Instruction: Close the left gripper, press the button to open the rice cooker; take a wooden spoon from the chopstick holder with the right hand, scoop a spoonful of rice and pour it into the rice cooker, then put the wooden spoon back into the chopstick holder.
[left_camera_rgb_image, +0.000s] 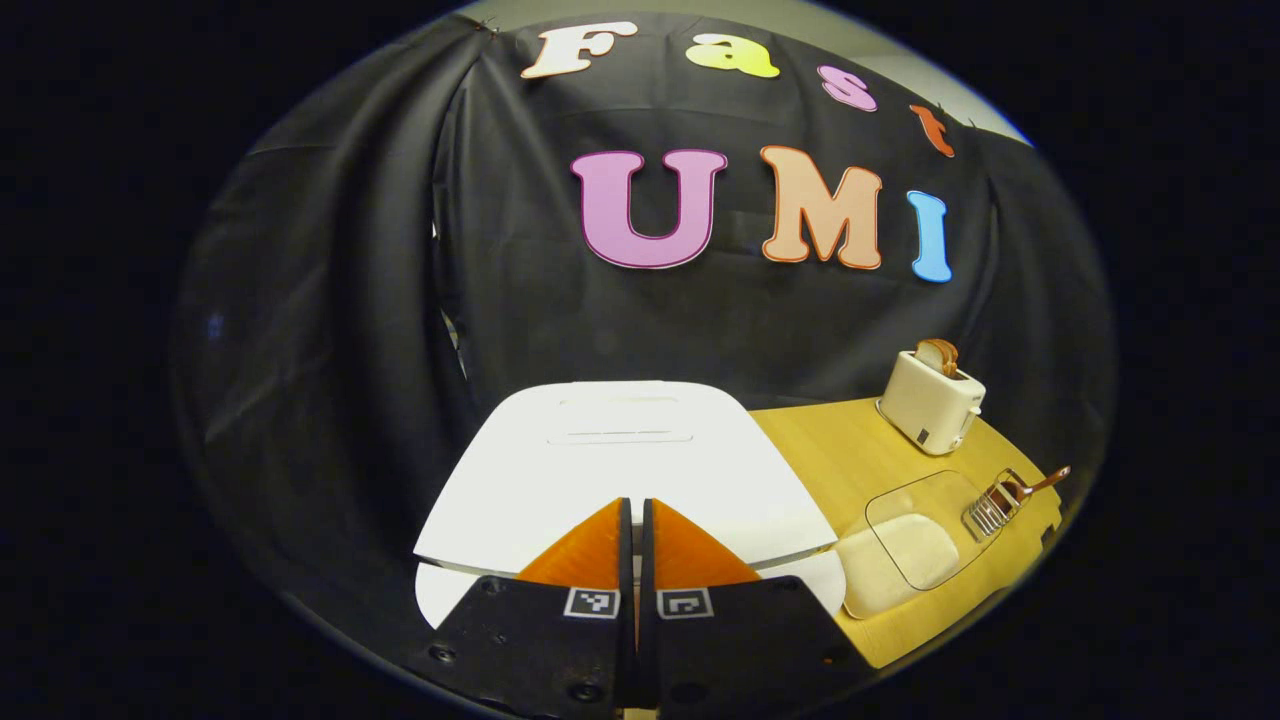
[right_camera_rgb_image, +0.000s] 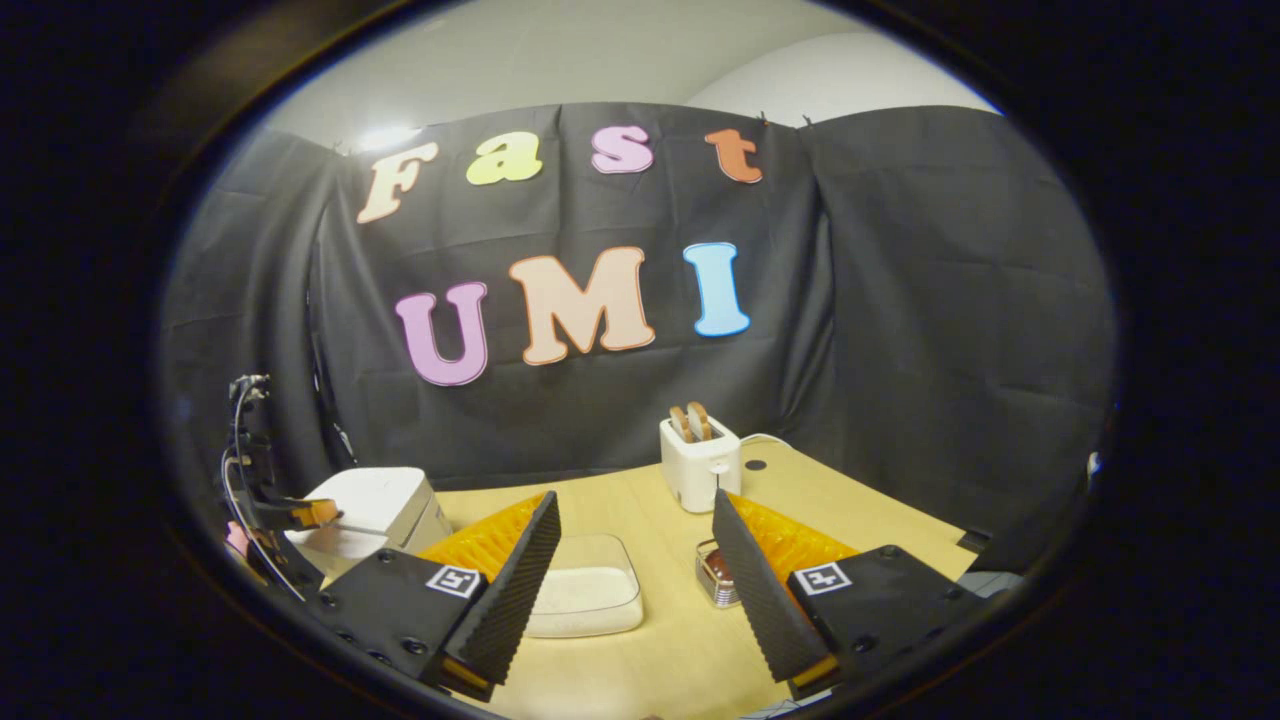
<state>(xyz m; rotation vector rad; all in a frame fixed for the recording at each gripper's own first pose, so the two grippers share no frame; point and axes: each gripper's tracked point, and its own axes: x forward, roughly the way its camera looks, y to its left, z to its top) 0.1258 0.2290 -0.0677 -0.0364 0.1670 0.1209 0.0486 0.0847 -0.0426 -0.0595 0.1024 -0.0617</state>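
left gripper view: the left gripper (left_camera_rgb_image: 636, 520) has its two fingers drawn together with a thin slit between, holding nothing, tips at the front edge of the one white rice cooker (left_camera_rgb_image: 620, 460), whose lid looks slightly raised. to its right on the wooden table (left_camera_rgb_image: 840, 450) sit one clear container of rice (left_camera_rgb_image: 905, 550), one chopstick holder (left_camera_rgb_image: 990, 505) with one wooden spoon (left_camera_rgb_image: 1040, 485), and one toaster (left_camera_rgb_image: 930, 400).

right gripper view: the right gripper (right_camera_rgb_image: 635, 575) is spread wide and empty above the table, the rice container between its fingers, the chopstick holder just inside the right finger. two bread slices (right_camera_rgb_image: 690, 422) stand in the toaster.

Toaster (right_camera_rgb_image: 700, 462) behind rice container (right_camera_rgb_image: 585, 598)
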